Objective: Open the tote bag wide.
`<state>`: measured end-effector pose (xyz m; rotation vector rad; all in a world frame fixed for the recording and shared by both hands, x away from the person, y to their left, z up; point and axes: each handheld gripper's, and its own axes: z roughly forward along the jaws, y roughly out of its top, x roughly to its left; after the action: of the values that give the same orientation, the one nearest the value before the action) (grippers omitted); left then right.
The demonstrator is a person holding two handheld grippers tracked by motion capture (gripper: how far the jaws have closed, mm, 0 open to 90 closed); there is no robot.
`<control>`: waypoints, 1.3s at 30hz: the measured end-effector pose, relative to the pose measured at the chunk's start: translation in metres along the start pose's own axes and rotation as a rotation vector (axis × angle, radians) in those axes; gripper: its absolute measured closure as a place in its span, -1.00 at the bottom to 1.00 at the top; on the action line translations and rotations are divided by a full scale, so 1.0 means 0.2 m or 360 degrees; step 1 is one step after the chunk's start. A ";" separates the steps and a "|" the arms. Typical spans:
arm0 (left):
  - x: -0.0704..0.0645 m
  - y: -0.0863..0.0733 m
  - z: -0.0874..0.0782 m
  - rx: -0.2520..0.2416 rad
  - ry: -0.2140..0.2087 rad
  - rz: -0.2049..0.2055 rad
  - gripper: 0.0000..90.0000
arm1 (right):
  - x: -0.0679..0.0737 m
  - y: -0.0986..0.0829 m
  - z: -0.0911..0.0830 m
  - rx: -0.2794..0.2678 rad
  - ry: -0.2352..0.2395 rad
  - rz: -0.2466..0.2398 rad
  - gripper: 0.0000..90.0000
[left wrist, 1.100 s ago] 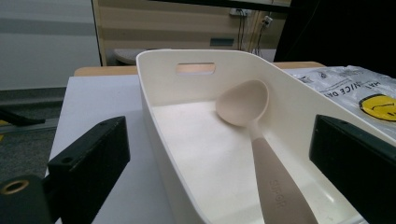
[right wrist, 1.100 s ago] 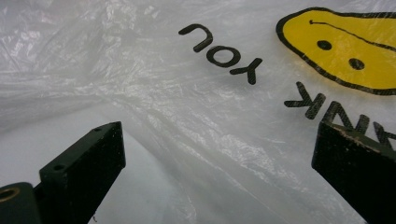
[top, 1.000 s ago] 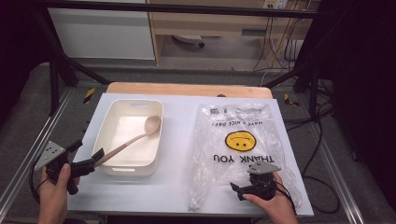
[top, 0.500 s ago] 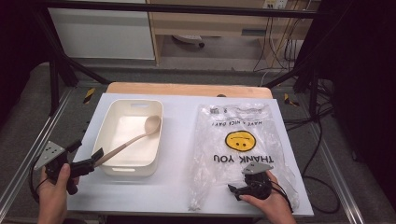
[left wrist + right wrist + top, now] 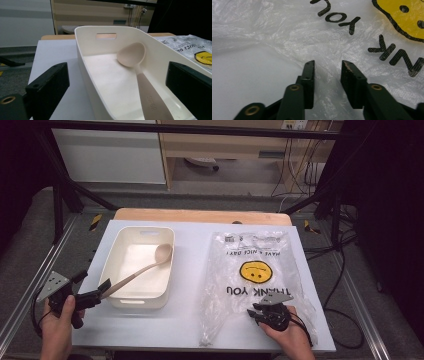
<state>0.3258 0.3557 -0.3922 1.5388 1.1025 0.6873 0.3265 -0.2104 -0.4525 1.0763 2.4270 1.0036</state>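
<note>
White laminate covers the desk (image 5: pixel 185 330), on which a thin plastic bag (image 5: pixel 255 285) is laid flat at the right and a cream bin (image 5: pixel 142 267) is set at the left. Across the bag, "THANK YOU" and "HAVE A NICE DAY!" are printed in black around a yellow smiley, read upside down from the person's side. A beige spoon (image 5: pixel 142 270) is leaned in the bin, bowl on the floor of it, handle run out over the near rim; raised letters on the handle are seen in the left gripper view but cannot be read surely.

The bag is judged light, limp and slippery, so one crinkled layer near its near edge is best pinched. The spoon is judged stiff and light, best taken at the handle end.

The right tool (image 5: pixel 327 72) is held partly spread just over the bag's film. The left tool (image 5: pixel 95 295) is spread wide about the spoon's handle, not yet closed.
</note>
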 end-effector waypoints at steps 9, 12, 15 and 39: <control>0.01 0.00 0.00 0.0015 0.0001 -0.0007 -0.90 | -0.01 0.03 0.01 0.0033 -0.0002 0.0055 1.00; 0.01 0.00 0.00 0.0012 0.0003 -0.0011 -0.90 | -0.01 0.04 0.02 0.0037 -0.0027 0.0071 1.00; 0.01 0.00 0.00 0.0015 0.0004 -0.0012 -0.90 | -0.01 0.04 0.02 0.0035 -0.0042 0.0076 1.00; 0.02 0.00 0.00 0.0004 0.0017 -0.0001 -0.90 | 0.03 0.16 0.09 -0.0009 -0.0055 0.0155 1.00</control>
<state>0.3262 0.3589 -0.3929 1.5384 1.1122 0.6943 0.3492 -0.1819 -0.4434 1.2103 2.3631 1.0130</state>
